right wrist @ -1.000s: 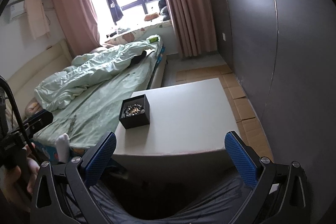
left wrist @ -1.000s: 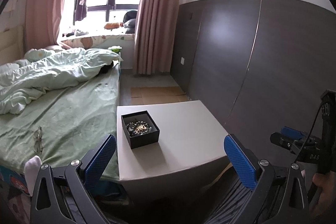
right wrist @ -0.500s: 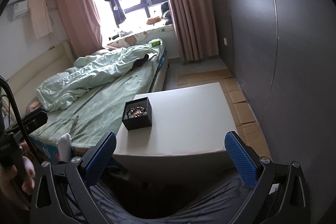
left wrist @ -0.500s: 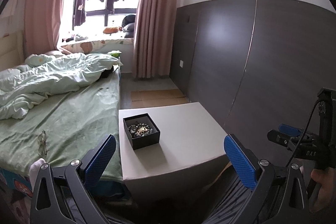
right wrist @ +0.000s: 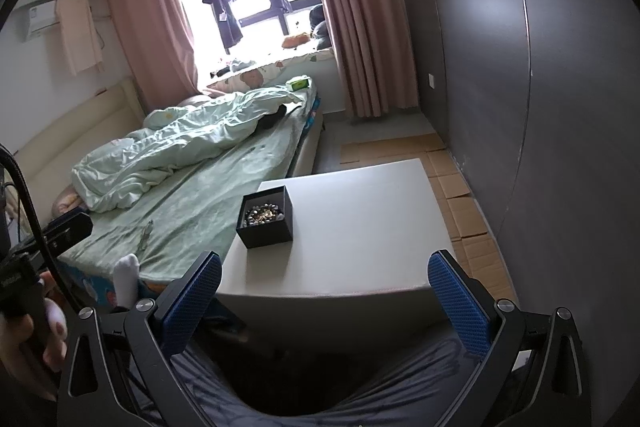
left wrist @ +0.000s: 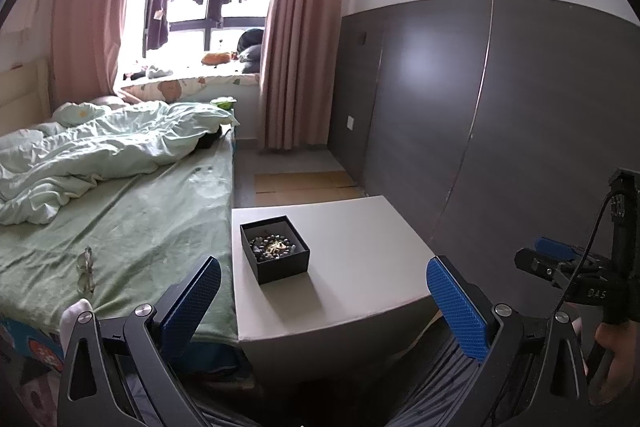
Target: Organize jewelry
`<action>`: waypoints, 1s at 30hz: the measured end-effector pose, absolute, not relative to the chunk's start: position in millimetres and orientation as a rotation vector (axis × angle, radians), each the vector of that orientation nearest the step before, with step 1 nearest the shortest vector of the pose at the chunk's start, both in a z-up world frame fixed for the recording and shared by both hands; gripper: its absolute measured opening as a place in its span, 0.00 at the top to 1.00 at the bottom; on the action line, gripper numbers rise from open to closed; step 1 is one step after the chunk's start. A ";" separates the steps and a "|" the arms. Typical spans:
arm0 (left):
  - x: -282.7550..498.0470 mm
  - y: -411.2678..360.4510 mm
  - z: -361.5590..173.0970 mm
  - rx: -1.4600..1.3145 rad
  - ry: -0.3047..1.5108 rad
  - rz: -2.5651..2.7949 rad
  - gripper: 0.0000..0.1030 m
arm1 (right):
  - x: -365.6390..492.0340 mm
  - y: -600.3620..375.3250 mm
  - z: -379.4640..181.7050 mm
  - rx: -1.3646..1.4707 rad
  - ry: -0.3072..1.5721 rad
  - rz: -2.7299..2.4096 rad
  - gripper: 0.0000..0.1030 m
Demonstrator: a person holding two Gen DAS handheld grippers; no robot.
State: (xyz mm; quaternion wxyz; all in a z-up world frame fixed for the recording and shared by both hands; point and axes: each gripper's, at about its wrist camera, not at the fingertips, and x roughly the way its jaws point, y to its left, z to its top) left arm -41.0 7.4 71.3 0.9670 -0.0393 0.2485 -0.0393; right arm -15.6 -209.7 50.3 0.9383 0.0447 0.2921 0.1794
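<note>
A small open black box (left wrist: 275, 249) holding a heap of beaded jewelry (left wrist: 272, 245) stands near the left edge of a white table (left wrist: 360, 259). It also shows in the right wrist view (right wrist: 265, 217), on the same white table (right wrist: 360, 227). My left gripper (left wrist: 324, 301) is open and empty, held back from the table's near edge. My right gripper (right wrist: 325, 301) is open and empty, also short of the table. The right gripper also shows at the right of the left wrist view (left wrist: 560, 267).
A bed with a green sheet (left wrist: 120, 227) and a rumpled quilt (left wrist: 100, 147) runs along the table's left side. Eyeglasses (left wrist: 85, 269) lie on the sheet. A dark panelled wall (left wrist: 500, 107) stands on the right. Flattened cardboard (right wrist: 464, 211) covers the floor.
Both grippers have tilted upward and drawn slightly back, so the table and box sit lower and smaller in view. Both stay open. The box has not moved.
</note>
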 end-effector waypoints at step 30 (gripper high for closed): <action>-44.5 4.3 70.7 -0.058 0.505 -0.057 0.00 | -17.9 -211.8 53.8 0.100 0.595 0.363 0.00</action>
